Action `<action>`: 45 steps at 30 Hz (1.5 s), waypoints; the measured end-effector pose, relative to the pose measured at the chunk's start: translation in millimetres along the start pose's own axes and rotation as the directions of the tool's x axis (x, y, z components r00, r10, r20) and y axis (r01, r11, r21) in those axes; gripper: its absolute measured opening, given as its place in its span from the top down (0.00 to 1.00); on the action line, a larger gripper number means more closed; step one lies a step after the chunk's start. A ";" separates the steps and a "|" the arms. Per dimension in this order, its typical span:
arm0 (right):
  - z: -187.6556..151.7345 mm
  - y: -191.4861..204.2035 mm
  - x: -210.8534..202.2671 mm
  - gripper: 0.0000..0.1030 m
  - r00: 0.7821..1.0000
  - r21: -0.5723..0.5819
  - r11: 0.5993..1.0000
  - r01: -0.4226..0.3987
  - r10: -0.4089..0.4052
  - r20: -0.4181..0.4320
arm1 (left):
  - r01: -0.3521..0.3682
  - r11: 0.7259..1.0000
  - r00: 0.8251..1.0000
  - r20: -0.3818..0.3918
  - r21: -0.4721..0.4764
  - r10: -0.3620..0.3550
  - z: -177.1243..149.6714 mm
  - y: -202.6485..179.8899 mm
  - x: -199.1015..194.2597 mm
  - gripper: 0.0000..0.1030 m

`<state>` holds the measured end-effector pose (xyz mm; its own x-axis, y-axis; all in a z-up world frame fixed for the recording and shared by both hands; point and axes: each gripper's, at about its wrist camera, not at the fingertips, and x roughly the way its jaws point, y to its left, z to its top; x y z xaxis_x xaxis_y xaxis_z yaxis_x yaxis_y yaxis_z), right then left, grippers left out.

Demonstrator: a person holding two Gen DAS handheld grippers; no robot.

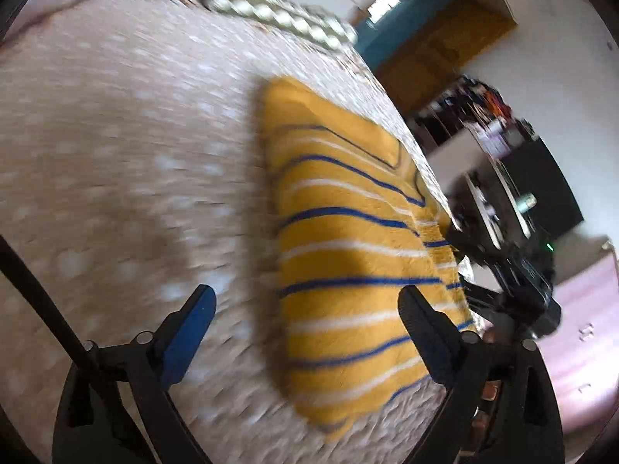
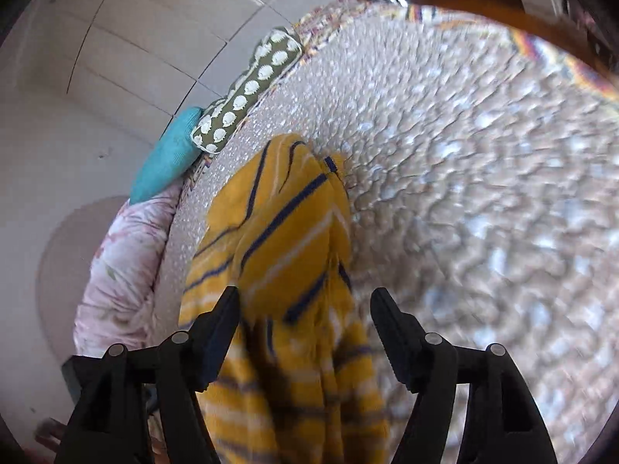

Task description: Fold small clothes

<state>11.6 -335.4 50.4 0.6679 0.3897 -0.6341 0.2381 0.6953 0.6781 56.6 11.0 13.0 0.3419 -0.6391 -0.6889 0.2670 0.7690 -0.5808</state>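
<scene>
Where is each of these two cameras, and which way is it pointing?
Left wrist: on the left gripper, looking down over the striped garment on the bed; its open fingers show.
Right wrist: on the right gripper, looking along the same garment; open fingers show.
Shared: garment, bed, patterned pillow.

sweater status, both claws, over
Left claw open, empty. Right claw open, over the sweater. Sweater partly folded on the bed. Nothing in the way.

Mustard-yellow sweater (image 1: 348, 255) — blue and white stripes — folded, flat on the bed.
</scene>
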 end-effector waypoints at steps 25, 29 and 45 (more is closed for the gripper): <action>-9.7 6.6 25.9 0.48 0.996 0.035 0.996 -0.078 0.079 -0.035 | -0.243 0.970 0.969 0.030 -0.006 0.243 -3.7 2.4 -28.7 0.28; -16.4 29.4 -22.2 0.47 0.999 -0.075 0.997 -0.029 0.032 0.037 | -0.329 0.944 0.940 0.101 0.020 0.326 -42.3 6.3 -59.9 0.18; -136.4 91.6 26.7 0.54 0.999 -0.337 0.941 0.044 -0.051 -0.012 | -0.571 0.820 0.805 0.218 0.031 0.552 -125.2 36.1 -63.2 0.00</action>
<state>-44.9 -178.9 44.9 0.6461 0.3609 -0.6725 0.0159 0.8746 0.4846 -68.1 77.4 -18.6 0.6191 -0.0869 -0.7805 0.0520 0.9962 -0.0697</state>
